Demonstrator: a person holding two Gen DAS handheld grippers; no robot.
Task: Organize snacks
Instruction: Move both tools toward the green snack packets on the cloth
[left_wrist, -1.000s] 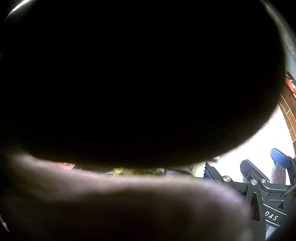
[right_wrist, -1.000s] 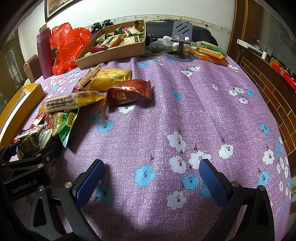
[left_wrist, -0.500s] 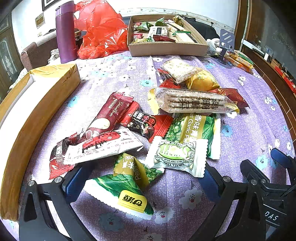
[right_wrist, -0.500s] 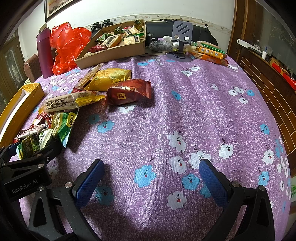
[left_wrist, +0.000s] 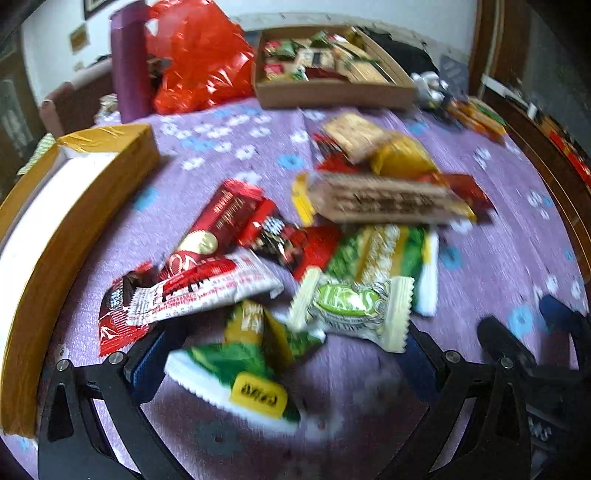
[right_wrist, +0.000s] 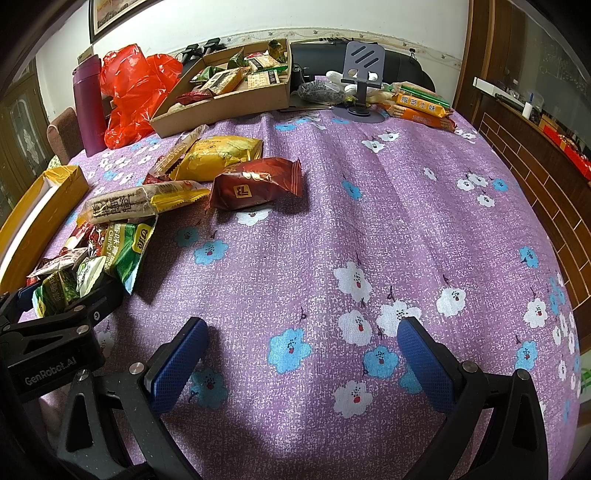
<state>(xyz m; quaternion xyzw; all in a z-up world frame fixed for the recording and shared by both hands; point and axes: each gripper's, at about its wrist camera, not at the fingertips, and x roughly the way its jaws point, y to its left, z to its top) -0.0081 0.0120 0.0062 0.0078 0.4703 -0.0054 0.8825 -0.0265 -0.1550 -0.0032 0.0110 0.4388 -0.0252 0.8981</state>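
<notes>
While the left gripper (left_wrist: 280, 363) hangs spread wide over the near edge of the snack pile, a green packet (left_wrist: 240, 373) lies between its fingers, gripped by neither. Just beyond sits a pale green-and-white sachet (left_wrist: 354, 308). To the right, the right gripper (right_wrist: 303, 363) rests wide apart over bare purple floral tablecloth (right_wrist: 406, 221), holding nothing. A cardboard tray (right_wrist: 229, 103) of snacks stands at the far side.

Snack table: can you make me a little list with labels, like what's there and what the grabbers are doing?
surface: purple flowered tablecloth
loose snacks: pile of wrapped packets
nearest packet: green packet between the left gripper's open fingers
right gripper: open, over bare cloth
filled box: cardboard tray at the back
other box: yellow box
</notes>
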